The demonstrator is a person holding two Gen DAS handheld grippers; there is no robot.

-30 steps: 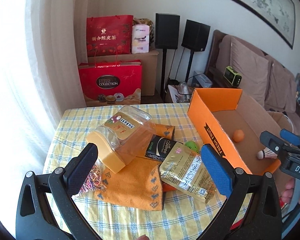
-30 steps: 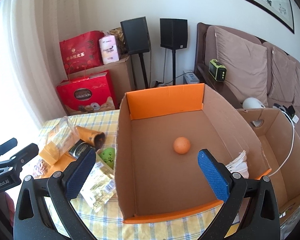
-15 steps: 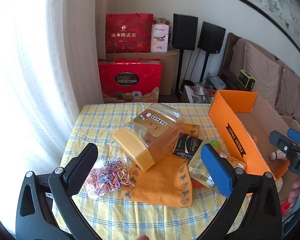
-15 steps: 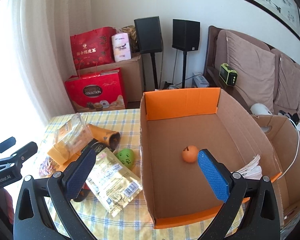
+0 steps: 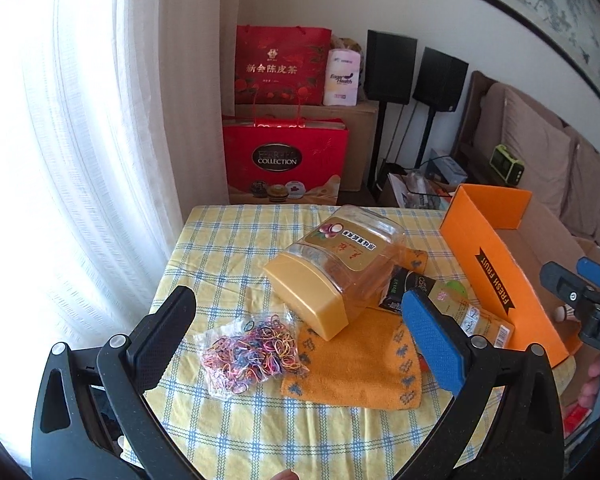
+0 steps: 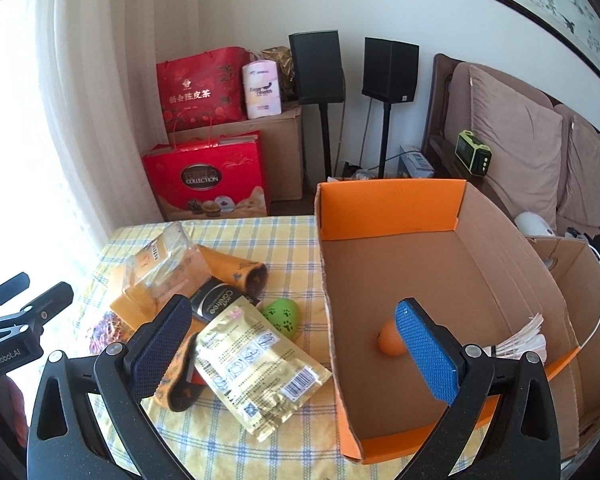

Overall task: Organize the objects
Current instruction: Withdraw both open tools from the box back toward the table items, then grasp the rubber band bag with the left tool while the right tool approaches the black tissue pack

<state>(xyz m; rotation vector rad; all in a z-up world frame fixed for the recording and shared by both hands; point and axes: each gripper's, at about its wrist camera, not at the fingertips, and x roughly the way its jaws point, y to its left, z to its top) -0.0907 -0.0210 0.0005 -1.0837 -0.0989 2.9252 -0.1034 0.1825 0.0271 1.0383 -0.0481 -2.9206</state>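
Note:
On the yellow checked tablecloth lie a clear jar with a yellow lid, a bag of coloured rubber bands, an orange cloth, a gold foil pouch, a black coffee packet and a green egg-shaped toy. The orange cardboard box at the right holds an orange ball and a shuttlecock. My left gripper hangs open above the rubber bands and cloth. My right gripper is open over the pouch and the box's left wall.
Red gift bags and cardboard cartons stand on the floor behind the table, with two black speakers on stands. A sofa runs along the right. A white curtain hangs at the left. A second brown carton sits beside the orange box.
Both grippers have shifted left and back from the objects. The left view now takes in the rubber bands; the right view has swung off the box interior toward the pouch and toy.

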